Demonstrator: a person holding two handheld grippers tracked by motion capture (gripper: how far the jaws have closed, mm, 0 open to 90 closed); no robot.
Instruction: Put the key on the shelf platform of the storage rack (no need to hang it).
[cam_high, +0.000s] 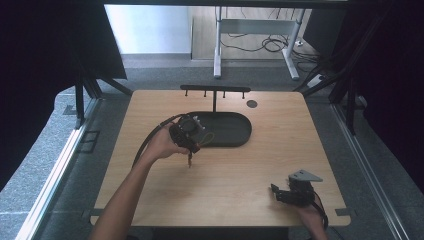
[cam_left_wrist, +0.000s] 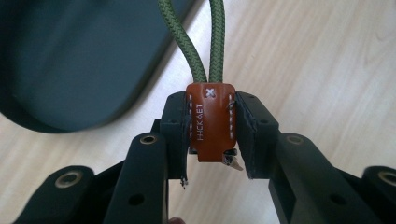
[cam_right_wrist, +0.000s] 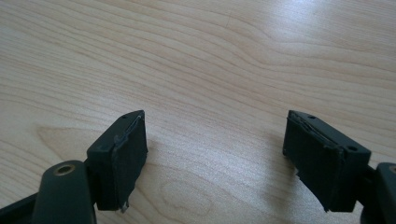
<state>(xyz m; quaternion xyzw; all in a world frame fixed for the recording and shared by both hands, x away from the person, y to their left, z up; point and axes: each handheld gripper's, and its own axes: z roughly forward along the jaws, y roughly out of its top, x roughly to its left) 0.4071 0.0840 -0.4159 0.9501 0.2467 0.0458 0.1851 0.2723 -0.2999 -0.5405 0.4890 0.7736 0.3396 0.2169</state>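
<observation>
- The left claw is closed on a brown leather tab stitched in white; both pads press its two sides, and the tab sits upright between them with its lettering running along its length
- A green braided cord loop leaves the top of the tab as two strands side by side; the loop's long axis runs straight away from the claw, toward the dark tray's edge and the bare wood beyond
- Below the tab a small metal piece pokes out near the right pad; too little of it is visible to name it
- In the high view the left claw hangs above the wooden surface, just in front of the dark oval tray; a small dark thing dangles under it, and the cord curves out over the tray's near rim
- Behind the tray stands a black rack with short pegs on a thin post; a round dark grommet sits in the surface to its right; neither blocks the claw
- The right claw rests near the surface's front right corner, well apart from the tab and tray; in its own view the right claw stands wide open over bare wood, holding nothing
</observation>
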